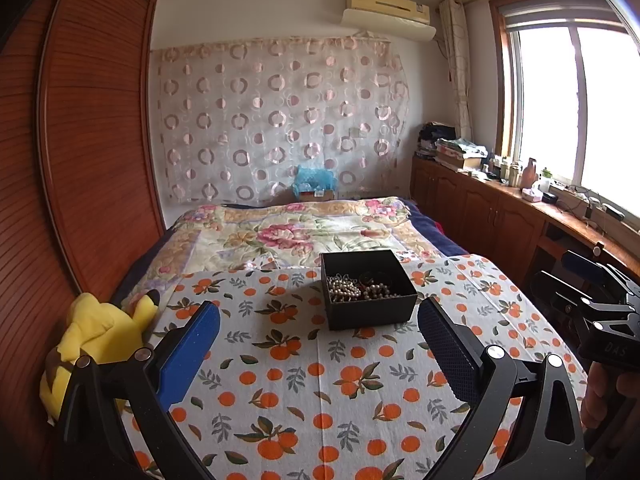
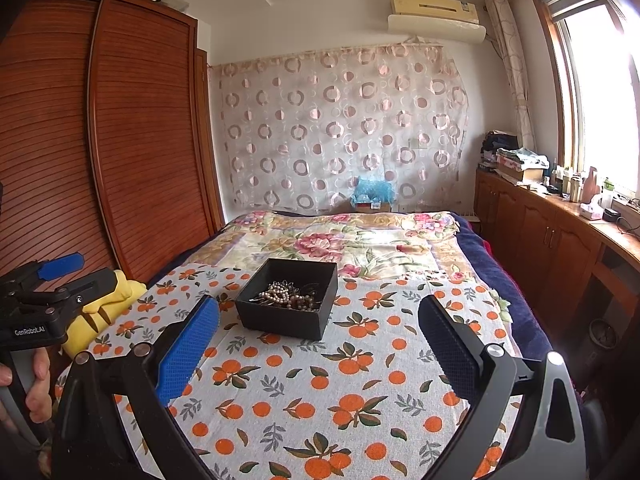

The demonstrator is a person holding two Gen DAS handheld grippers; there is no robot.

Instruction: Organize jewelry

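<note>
Small open black cardboard box (image 1: 370,289) sits on the white cloth printed with oranges (image 1: 304,380), spread over the near end of the bed. Inside the box: tangled pearl-bead necklaces (image 1: 352,289), heaped toward its left and front walls; a darker piece behind them, too small to identify.

Left tool (image 1: 319,336): released, blue-padded fingers spread wide, nothing between them, hovering over the cloth short of the box. Box's near edge lies between and just beyond the fingertips.

Right tool (image 2: 319,334): also released, spread wide, empty. In its view the box (image 2: 290,298) sits ahead and left of centre, one corner pointing toward the tool.

Open cloth on all sides of the box. Yellow plush toy (image 1: 100,344) at the cloth's left edge, wooden louvred wardrobe (image 1: 92,152) close beyond it. Right cloth edge drops to a dark blue blanket (image 2: 496,276), then a gap, then the wooden counter cabinets (image 2: 540,236) under the window.
</note>
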